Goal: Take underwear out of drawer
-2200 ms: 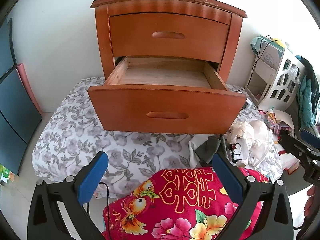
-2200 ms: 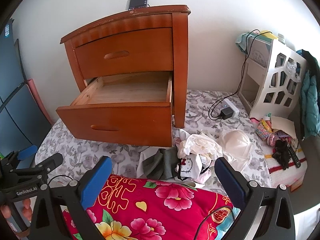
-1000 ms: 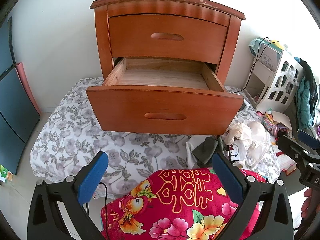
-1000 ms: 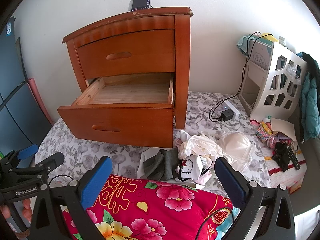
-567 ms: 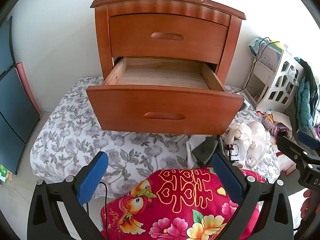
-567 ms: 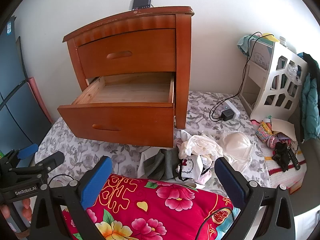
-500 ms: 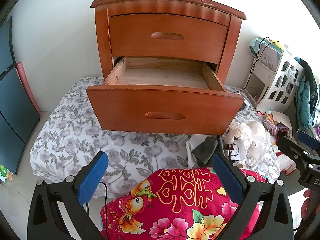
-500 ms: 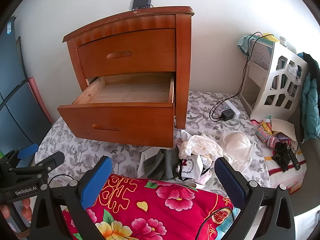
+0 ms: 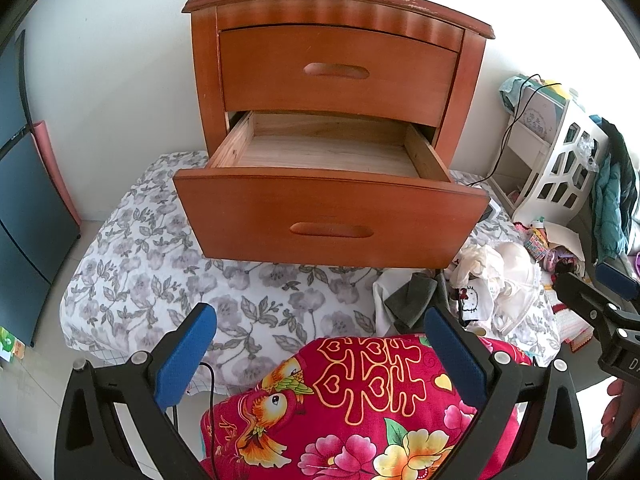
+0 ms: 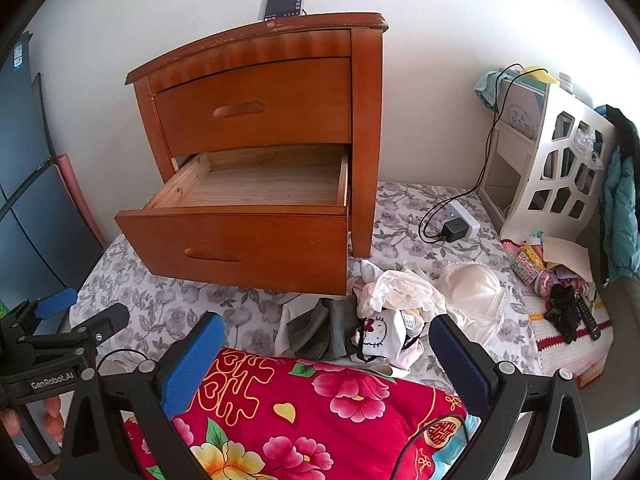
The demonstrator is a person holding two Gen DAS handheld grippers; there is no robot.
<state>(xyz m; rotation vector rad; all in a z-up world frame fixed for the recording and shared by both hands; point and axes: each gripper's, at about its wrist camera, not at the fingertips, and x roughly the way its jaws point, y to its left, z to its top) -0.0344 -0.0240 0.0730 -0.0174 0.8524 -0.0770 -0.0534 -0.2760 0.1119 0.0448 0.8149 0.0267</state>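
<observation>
1. Both tools were spread wide and held nothing: the left tool [image 9: 316,344] hung over the red quilt [image 9: 360,412] facing the drawer [image 9: 328,216], and the right tool [image 10: 324,348] hung further right, above the pile of clothes.
2. That lower drawer stood pulled out, and its bare wooden floor showed no cloth inside.
3. Underwear [image 10: 400,308] lay heaped on the flowered bed [image 10: 168,300] just beside the drawer's right corner: a grey piece, white pieces, a pale bra.
4. These looked light, soft and limp, likely to sag and drag neighbours along.
5. A pinch on a raised fold or a waistband, taken from above, would probably hold best; smooth cups may slip.
</observation>
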